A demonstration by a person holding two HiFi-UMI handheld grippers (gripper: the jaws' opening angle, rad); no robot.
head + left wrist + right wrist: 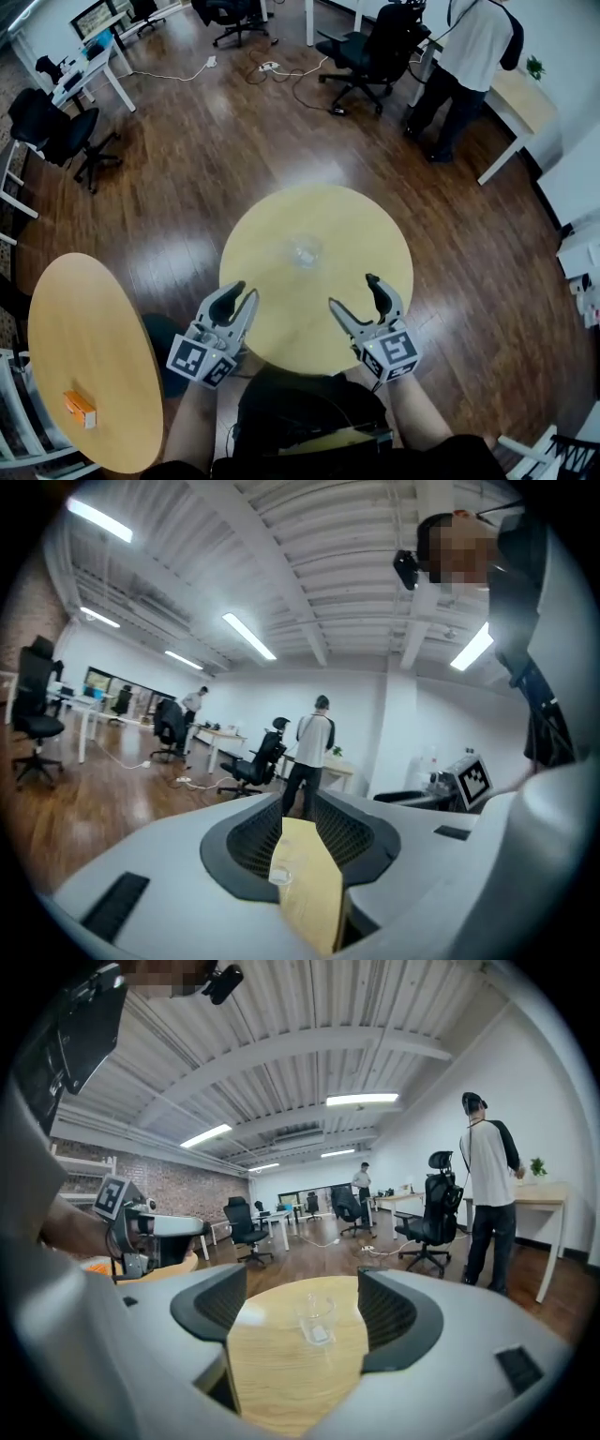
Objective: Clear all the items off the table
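Note:
A clear drinking glass (305, 251) stands upright near the middle of the round light-wood table (361, 230), the only thing on it. My left gripper (243, 292) hovers over the table's near left edge, its jaws a little apart with nothing between them. My right gripper (353, 292) hovers over the near right edge, open wider and empty. In the right gripper view the glass (316, 1319) sits on the table (277, 1377) straight ahead, beyond the jaws. The left gripper view shows the glass (281, 874) small in the narrow gap, on the table (319, 902).
A second round table (89, 328) stands to the left with an orange box (80, 410) on it. A person (469, 56) stands at the far right by a desk (520, 98). Office chairs (375, 52) and floor cables (281, 75) lie beyond, on dark wood floor.

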